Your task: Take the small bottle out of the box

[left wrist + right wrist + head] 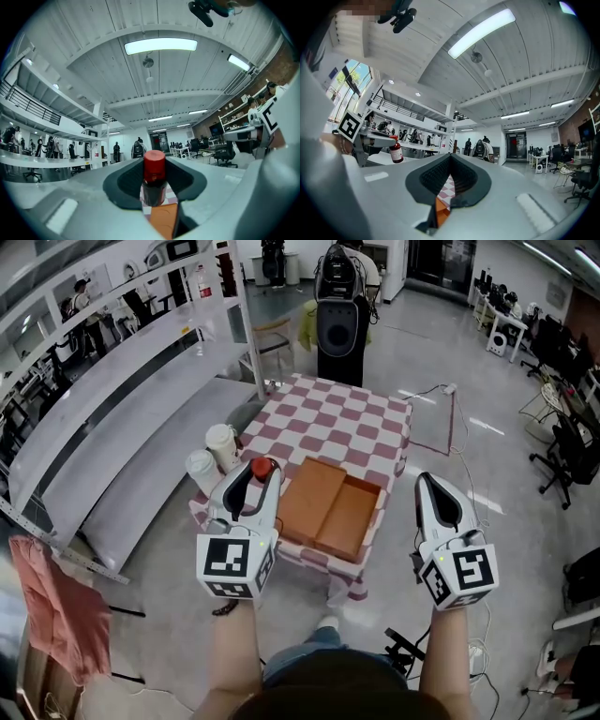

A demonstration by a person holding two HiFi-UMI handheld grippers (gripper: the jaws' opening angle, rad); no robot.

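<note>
The small dark bottle (262, 468) with a red cap is upright between the jaws of my left gripper (255, 476), which is shut on it. It hangs above the table's left front corner, left of the open brown cardboard box (361, 486). In the left gripper view the bottle (153, 176) fills the middle of the left gripper (153, 190), with its cap above the pads. The right gripper view shows the bottle (396, 152) far left. My right gripper (433, 486) hovers past the table's right front corner, jaws together and empty; its tips meet in its own view (451, 157).
A red-and-white checkered cloth covers the table (347, 418). Two lidded white cups (222, 442) stand at its left edge. A black machine (339, 320) stands behind the table. A long white shelf unit (122, 399) runs along the left. Pink cloth (52, 596) hangs at lower left.
</note>
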